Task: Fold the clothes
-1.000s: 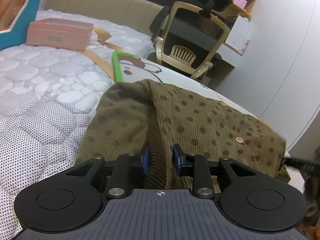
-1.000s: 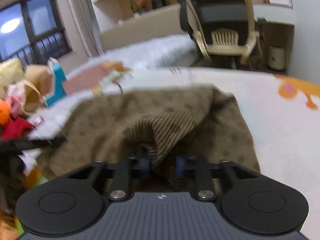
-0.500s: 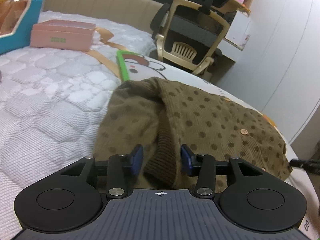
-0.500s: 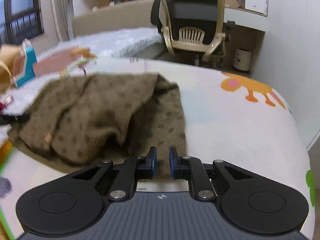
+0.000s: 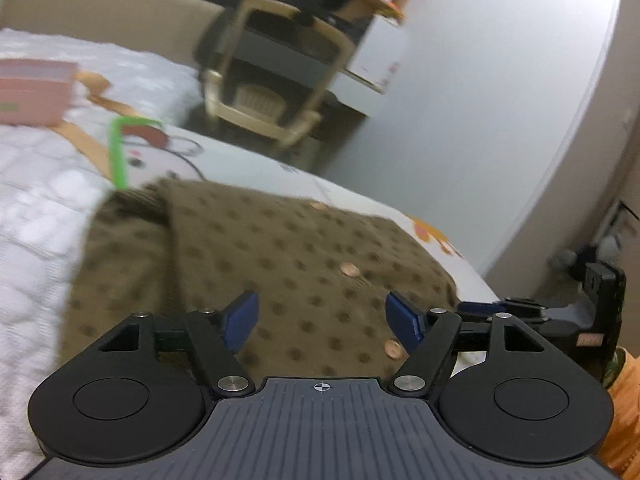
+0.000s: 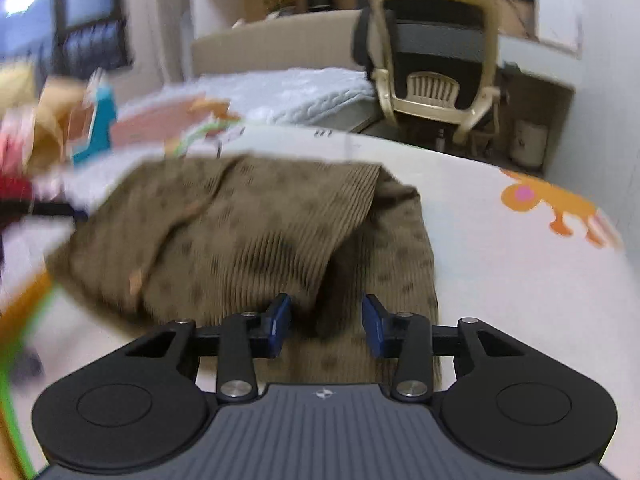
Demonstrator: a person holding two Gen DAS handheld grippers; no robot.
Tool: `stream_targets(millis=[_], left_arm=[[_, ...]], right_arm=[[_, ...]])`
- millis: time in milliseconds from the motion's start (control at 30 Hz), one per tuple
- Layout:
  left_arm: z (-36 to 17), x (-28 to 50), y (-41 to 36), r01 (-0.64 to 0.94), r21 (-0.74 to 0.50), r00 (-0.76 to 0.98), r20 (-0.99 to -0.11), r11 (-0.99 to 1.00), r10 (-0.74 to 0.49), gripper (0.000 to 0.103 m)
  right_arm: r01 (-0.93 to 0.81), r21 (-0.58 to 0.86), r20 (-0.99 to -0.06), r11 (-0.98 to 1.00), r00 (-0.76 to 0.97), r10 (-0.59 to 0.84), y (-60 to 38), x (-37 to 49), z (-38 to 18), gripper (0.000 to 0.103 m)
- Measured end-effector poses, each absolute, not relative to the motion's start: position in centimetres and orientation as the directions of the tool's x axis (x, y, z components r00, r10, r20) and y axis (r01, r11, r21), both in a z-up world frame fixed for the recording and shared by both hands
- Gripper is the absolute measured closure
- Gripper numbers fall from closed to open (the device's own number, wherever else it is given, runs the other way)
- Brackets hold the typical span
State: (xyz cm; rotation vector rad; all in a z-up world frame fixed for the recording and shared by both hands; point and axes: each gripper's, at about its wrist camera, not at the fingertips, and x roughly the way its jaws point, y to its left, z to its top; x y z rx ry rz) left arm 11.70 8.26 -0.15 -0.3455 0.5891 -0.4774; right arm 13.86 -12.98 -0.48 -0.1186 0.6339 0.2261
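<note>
A brown dotted knit cardigan (image 5: pixel 304 248) with copper buttons lies folded on a white play mat (image 5: pixel 248 164). My left gripper (image 5: pixel 322 320) hovers over its near edge, open wide, with nothing between the blue pads. In the right wrist view the same cardigan (image 6: pixel 240 232) shows a ribbed flap folded over its top. My right gripper (image 6: pixel 326 322) is open at the cardigan's near edge, and the flap's corner reaches just in front of its left pad. The right gripper's body (image 5: pixel 560 314) shows at the right of the left wrist view.
White quilted bedding (image 5: pixel 36 216) lies to the left, with a pink box (image 5: pixel 32 96) on it. An office chair (image 6: pixel 436 76) stands beyond the mat. A pale wall (image 5: pixel 500 120) rises at the right. A teal box (image 6: pixel 100 124) and toys sit far left.
The left gripper let go of the ribbed fold and opened wide. The right gripper released the cloth, pulled back, then opened and moved in to the cardigan's edge.
</note>
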Motion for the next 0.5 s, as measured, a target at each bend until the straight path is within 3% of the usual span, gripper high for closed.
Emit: stream_targets(millis=[133, 267, 400, 500], left_arm=[[-2.3, 12.8, 7.5, 0.291, -0.464, 0.705, -0.487, 0.837, -0.515, 0.020], [-2.9, 12.3, 7.7, 0.298, -0.454, 0.716, -0.475, 0.839, -0.512, 0.019], [-3.1, 11.9, 7.7, 0.314, -0.437, 0.721, -0.469, 0.843, -0.511, 0.018], [-3.1, 11.8, 8.0, 0.312, -0.445, 0.720, -0.465, 0.839, -0.514, 0.018]], right_arm=[[-0.262, -0.249, -0.567, 0.932, 0.820, 0.079, -10.4, 12.8, -1.2, 0.062], [-0.244, -0.307, -0.503, 0.920, 0.862, 0.061, -8.3, 13.8, -1.2, 0.060], [-0.217, -0.403, -0.514, 0.889, 0.858, -0.023, -7.0, 15.4, -2.5, 0.053], [-0.139, -0.449, -0.431, 0.883, 0.899, -0.077, -7.9, 14.5, -0.8, 0.053]])
